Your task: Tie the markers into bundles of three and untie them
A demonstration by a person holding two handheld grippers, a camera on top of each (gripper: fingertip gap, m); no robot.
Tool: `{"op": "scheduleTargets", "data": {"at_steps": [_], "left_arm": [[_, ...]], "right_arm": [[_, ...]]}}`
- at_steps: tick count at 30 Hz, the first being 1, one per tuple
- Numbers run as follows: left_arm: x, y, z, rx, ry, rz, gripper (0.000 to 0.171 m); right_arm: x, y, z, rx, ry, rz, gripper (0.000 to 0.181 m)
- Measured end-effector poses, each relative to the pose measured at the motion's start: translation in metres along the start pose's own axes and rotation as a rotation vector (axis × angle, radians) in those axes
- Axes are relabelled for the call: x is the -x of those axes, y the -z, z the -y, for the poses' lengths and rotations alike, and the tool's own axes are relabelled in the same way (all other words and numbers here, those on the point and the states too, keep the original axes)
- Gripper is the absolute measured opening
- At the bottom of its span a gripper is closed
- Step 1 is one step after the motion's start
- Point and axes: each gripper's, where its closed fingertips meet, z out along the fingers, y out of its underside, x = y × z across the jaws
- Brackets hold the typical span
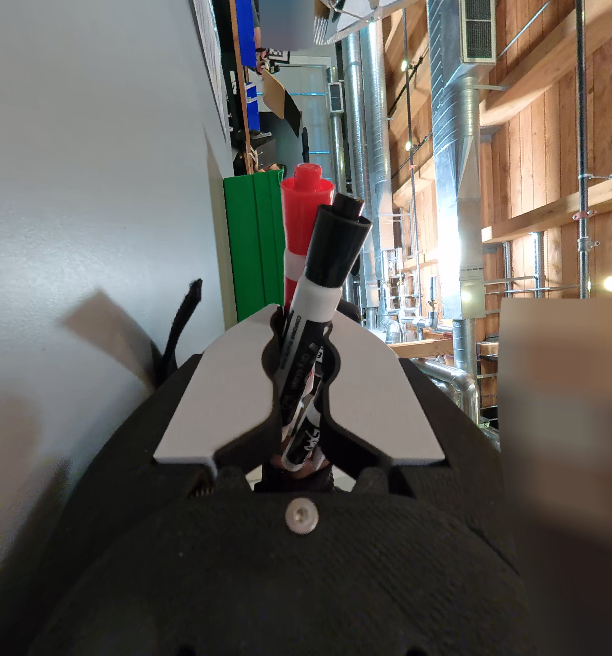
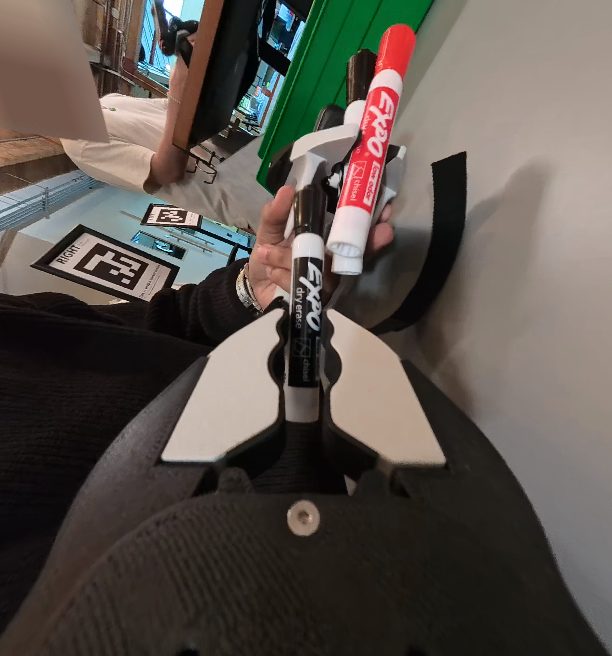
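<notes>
Left wrist view: left claw [image 1: 302, 349] narrowed on a pair of markers, black marker [image 1: 327, 262] in front with its cap pointing away from the camera, red marker [image 1: 297, 227] just behind and touching it, both barrels pinched between the pale fingers [image 1: 226, 390]; a second black-and-white barrel low between the fingers, near the hinge; black strap [image 1: 182, 319] sticking up to the left beside the grey table [image 1: 84, 177]; green board [image 1: 255, 245] behind the markers; silver ducts [image 1: 453, 177] and wooden wall [image 1: 546, 159] to the right; right wrist view: right claw [image 2: 304, 340] closed to a narrow gap on one black marker [image 2: 306, 284], barrel between the fingers [image 2: 233, 390], cap end reaching toward the other claw; left claw [image 2: 343, 156] farther off, clamped around the red marker [image 2: 368, 142] and another black marker [image 2: 359, 76] just beside it; bare hand [image 2: 279, 255] with a wrist bracelet gripping that far claw, black sleeve [image 2: 191, 305] below it; black strap [image 2: 436, 241] curved against the grey table [image 2: 546, 213] to the right; green board [image 2: 318, 71] beyond; two framed black-and-white marker cards [image 2: 109, 264] on the left; a person in pale clothes in the background
</notes>
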Motion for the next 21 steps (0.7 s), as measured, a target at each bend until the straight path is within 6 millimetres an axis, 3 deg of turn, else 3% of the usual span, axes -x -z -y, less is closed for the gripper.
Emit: {"op": "scheduleTargets", "data": {"at_steps": [6,11,16,21], "left_arm": [[0.001,0.001,0.002,-0.008,0.005,0.001,0.019],[0.001,0.000,0.001,0.000,0.023,-0.010,0.020],[-0.003,-0.002,-0.005,0.032,0.042,-0.036,0.020],[-0.004,-0.006,-0.014,0.079,0.067,-0.051,0.020]], "right_arm": [[0.005,0.000,0.002,-0.018,-0.016,0.037,0.018],[0.008,0.011,0.017,-0.104,0.012,0.049,0.017],[-0.006,0.030,0.036,-0.210,0.025,-0.034,0.017],[-0.019,0.024,0.028,-0.167,0.016,-0.114,0.017]]}}
